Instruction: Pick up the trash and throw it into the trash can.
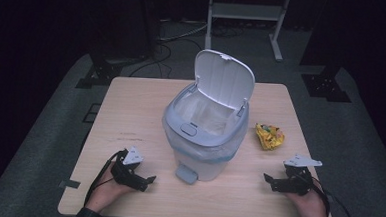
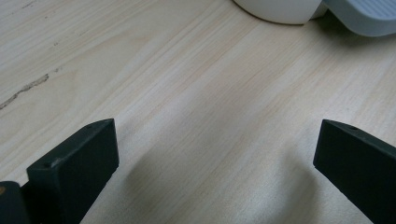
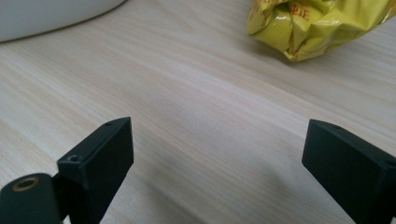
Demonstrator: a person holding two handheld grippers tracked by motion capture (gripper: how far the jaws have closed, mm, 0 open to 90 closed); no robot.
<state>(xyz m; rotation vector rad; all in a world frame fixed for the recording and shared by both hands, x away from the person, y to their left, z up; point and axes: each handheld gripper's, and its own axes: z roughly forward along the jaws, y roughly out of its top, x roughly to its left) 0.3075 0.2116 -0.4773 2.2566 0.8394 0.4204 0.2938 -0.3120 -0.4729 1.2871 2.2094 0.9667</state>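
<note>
A small white and grey pedal bin (image 1: 205, 139) stands in the middle of the wooden table (image 1: 131, 110), its lid (image 1: 224, 79) flipped up and a clear bag lining it. A crumpled yellow wrapper (image 1: 269, 136) lies to the bin's right. My left gripper (image 1: 147, 182) rests open near the front left, pointing toward the bin's pedal (image 1: 186, 174). My right gripper (image 1: 269, 182) rests open at the front right, below the wrapper. In the left gripper view the open left gripper (image 2: 215, 140) holds nothing, and the bin base (image 2: 280, 11) lies ahead. The open right gripper (image 3: 217, 137) faces the wrapper (image 3: 317, 23).
Grey carpet surrounds the table, with dark stands and cables behind it and a white metal frame (image 1: 246, 13) at the back. A faint scratch mark (image 2: 25, 88) runs across the tabletop at the left. Bare wood lies between each gripper and the bin.
</note>
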